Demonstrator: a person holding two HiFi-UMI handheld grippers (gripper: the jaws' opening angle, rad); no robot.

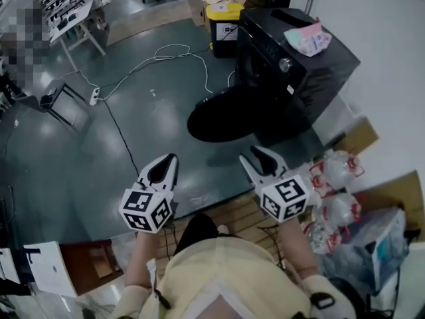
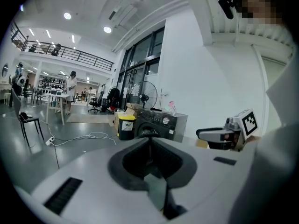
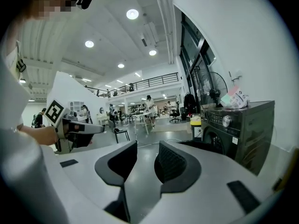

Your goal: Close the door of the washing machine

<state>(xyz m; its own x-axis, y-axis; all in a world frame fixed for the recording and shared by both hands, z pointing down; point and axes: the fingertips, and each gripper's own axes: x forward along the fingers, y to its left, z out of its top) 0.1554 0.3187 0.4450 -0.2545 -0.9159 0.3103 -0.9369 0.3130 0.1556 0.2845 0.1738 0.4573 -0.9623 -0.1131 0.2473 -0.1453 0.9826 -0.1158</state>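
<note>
A black front-loading washing machine (image 1: 292,65) stands at the upper right of the head view, against the white wall. Its round dark door (image 1: 222,121) hangs wide open over the grey floor, out towards me. My left gripper (image 1: 172,158) is held low, well short of the door, with its tips together and nothing between them; in its own view (image 2: 149,140) the machine (image 2: 159,122) shows past the tips. My right gripper (image 1: 251,157) is beside it, nearer the door, open and empty; its own view (image 3: 147,146) has the machine (image 3: 238,129) at the right.
A pastel packet (image 1: 307,38) lies on top of the machine. A yellow bin (image 1: 224,13) stands behind it. A white cable (image 1: 166,52) runs across the floor. Clear bags (image 1: 335,191) and cardboard (image 1: 358,138) crowd the right; a black stool (image 1: 56,98) is far left.
</note>
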